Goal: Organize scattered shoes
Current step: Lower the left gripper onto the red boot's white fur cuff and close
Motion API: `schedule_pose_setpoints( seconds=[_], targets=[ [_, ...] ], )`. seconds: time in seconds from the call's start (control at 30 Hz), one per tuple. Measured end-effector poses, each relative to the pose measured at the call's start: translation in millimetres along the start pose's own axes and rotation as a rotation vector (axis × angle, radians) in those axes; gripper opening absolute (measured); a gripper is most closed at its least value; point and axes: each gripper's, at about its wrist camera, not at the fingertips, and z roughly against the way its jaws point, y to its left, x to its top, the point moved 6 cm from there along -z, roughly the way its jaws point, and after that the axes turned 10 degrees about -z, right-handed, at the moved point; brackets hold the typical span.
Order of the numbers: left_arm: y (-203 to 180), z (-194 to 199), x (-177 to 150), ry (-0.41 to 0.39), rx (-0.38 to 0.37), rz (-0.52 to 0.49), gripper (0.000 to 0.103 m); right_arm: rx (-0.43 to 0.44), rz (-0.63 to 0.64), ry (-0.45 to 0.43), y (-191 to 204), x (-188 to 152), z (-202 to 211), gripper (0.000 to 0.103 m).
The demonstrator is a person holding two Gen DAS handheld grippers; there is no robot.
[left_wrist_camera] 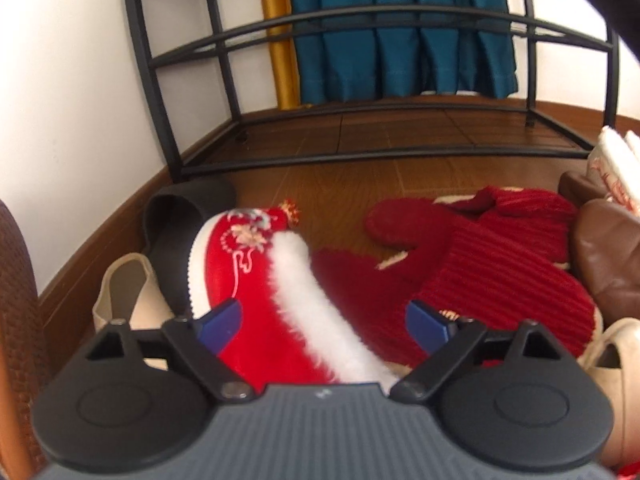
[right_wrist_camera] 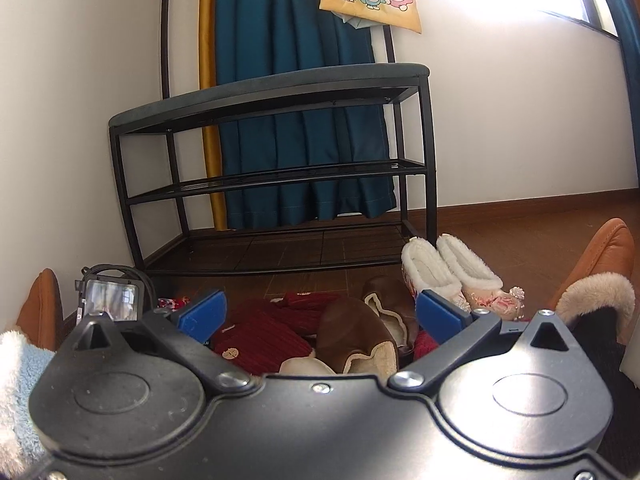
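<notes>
A red embroidered shoe with a white fur trim lies on the wooden floor, toe pointing away. My left gripper is open around its heel end. The left pad sits at the shoe's red side, and the right pad stands clear of the fur. Beside it lie dark red corduroy slippers and brown leather slippers. My right gripper hangs open above the pile with nothing between its fingers. A white fluffy pair stands by the black shoe rack.
A black slide and a beige shoe lie left of the red shoe, near the wall. A woven brown basket is at the far left. A tan fur-lined boot stands at the right. The rack's shelves hold nothing.
</notes>
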Motion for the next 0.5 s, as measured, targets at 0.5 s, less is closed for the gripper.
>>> schedule_pose_setpoints(
  seconds=[0.5],
  targets=[
    [17.6, -16.7, -1.7, 0.0, 0.066, -0.085, 0.062, 0.0, 0.009, 0.029, 4.4, -10.0, -11.8, 0.103]
  ],
)
